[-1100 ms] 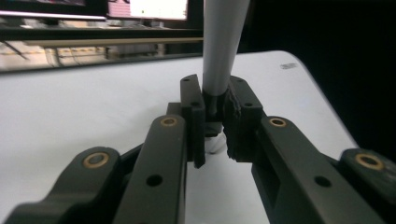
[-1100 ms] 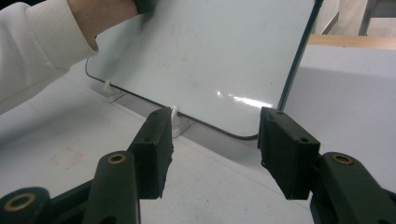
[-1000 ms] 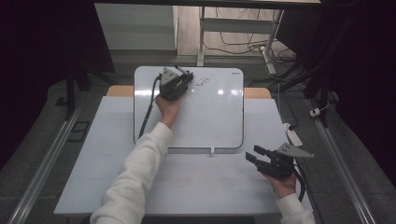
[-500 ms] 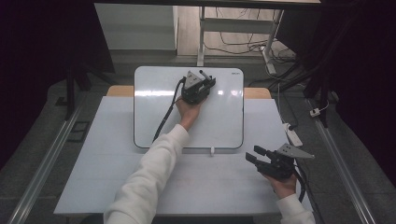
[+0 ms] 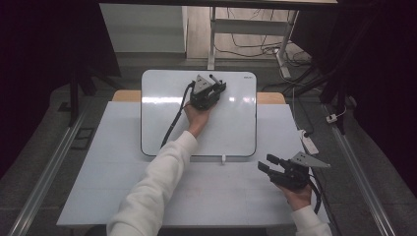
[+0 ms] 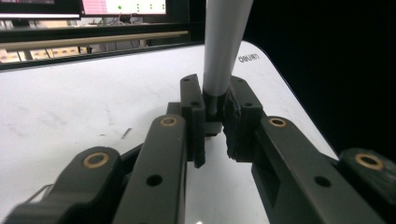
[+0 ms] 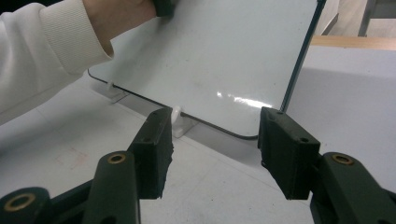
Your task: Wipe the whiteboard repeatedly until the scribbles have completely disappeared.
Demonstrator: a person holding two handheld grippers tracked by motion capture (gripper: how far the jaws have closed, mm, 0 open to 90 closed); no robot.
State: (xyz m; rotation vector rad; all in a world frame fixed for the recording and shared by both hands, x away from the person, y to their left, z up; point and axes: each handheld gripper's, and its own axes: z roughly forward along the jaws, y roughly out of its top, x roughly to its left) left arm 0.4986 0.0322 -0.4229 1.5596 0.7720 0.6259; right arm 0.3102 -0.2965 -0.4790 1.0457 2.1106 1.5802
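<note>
Over the far half of the whiteboard (image 5: 196, 132), left tool (image 5: 208, 92) is clamped tight on a marker (image 6: 222, 56). The left gripper view shows the grey barrel pinched near its dark lower end between the two pads, tip pointing down at the board and barrel standing up and away from the camera. Held that way the marker works as a pen; the low grip near the tip likely gives control for writing. A few faint short strokes show on the board to the left of the jaws; whether the tip touches the surface right now cannot be told.

Whiteboard lies flat on the table (image 5: 123, 196), its far end overhanging the table's far edge, small white clips on its near edge. Flat and low, it sits within easy reach of the extended left arm.

Right tool (image 5: 273, 169) rests at the near right of the table, jaws apart with nothing between them, aimed at the board's near right corner. Probably parked, or ready to steady the board.

Change since the earlier high views: left hand has travelled rightward along the board's far part, from near its left side to about mid-width. Right tool sits in the same place as before.
</note>
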